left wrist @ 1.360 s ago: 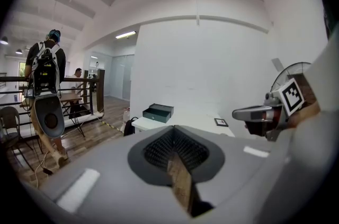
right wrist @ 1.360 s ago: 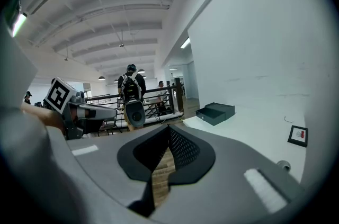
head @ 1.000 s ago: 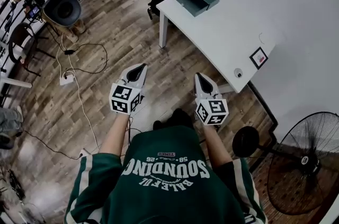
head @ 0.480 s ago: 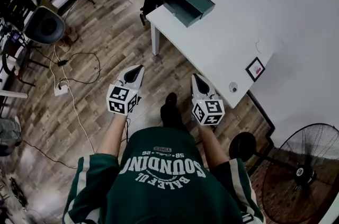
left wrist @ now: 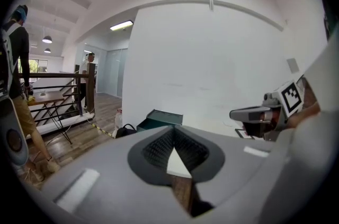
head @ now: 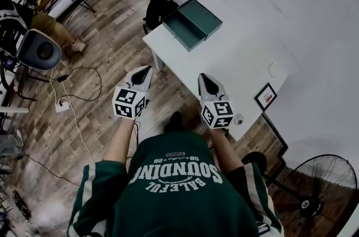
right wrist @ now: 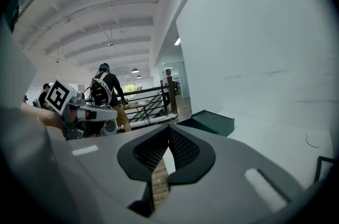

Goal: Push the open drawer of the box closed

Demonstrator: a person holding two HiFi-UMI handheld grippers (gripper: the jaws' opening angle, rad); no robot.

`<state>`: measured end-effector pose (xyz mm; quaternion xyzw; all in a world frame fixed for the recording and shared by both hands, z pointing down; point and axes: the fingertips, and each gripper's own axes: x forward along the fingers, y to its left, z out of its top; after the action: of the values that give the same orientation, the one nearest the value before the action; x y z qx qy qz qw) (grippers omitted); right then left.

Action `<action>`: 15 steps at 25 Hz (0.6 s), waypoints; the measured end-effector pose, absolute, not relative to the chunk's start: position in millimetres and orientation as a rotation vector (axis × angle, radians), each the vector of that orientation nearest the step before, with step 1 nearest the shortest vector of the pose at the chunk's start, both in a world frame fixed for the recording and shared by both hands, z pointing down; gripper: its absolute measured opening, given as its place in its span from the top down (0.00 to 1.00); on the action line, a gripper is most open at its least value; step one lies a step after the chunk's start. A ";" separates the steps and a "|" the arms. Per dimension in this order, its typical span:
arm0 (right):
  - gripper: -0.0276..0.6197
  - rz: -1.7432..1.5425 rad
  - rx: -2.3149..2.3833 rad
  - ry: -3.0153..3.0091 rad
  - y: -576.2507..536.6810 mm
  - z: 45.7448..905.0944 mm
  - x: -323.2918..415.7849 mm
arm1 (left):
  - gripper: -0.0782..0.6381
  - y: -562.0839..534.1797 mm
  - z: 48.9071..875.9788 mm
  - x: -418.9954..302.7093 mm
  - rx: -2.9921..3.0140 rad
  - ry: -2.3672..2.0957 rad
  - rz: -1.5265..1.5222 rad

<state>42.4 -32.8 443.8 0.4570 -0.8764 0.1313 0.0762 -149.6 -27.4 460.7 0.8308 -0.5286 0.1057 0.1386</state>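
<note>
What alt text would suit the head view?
A green box with its drawer pulled open sits near the far corner of a white table. In the foreground a person holds the left gripper and right gripper, fingers together, both short of the box.

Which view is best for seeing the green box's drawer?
Head view: looks down into the open drawer, pulled out of the box. Both gripper views show the box only small and side-on.

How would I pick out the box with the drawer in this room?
Find the white table. At its far corner, near the black backpack on the floor, sits the box. It is the only dark green thing there, its drawer pulled open.
</note>
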 end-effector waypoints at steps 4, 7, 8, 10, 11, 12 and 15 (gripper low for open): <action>0.95 0.391 1.347 -2.631 -75.0 441.8 46.7 | 0.82 -68.4 455.2 -137.8 2.405 -1.524 0.302; 0.95 0.400 1.347 -2.630 -94.0 440.8 49.0 | 0.82 -88.1 453.9 -129.9 2.416 -1.507 0.314; 0.95 0.402 1.349 -2.629 -98.1 440.4 49.3 | 0.82 -93.2 453.9 -128.3 2.419 -1.500 0.317; 0.95 0.407 1.352 -2.625 -105.7 440.1 48.3 | 0.82 -103.4 453.9 -127.4 2.423 -1.489 0.318; 0.95 0.409 1.351 -2.622 -109.7 440.4 47.5 | 0.82 -108.7 454.1 -127.3 2.423 -1.484 0.317; 0.95 0.408 1.350 -2.619 -113.8 441.1 47.1 | 0.82 -114.3 454.8 -126.5 2.425 -1.479 0.316; 0.95 0.398 1.356 -2.610 -127.2 443.2 48.9 | 0.82 -132.7 457.9 -121.4 2.439 -1.457 0.316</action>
<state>48.9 -127.2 443.2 0.4552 -0.8760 0.1337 0.0866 -121.4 -132.7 457.9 0.8446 -0.5047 0.1095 0.1411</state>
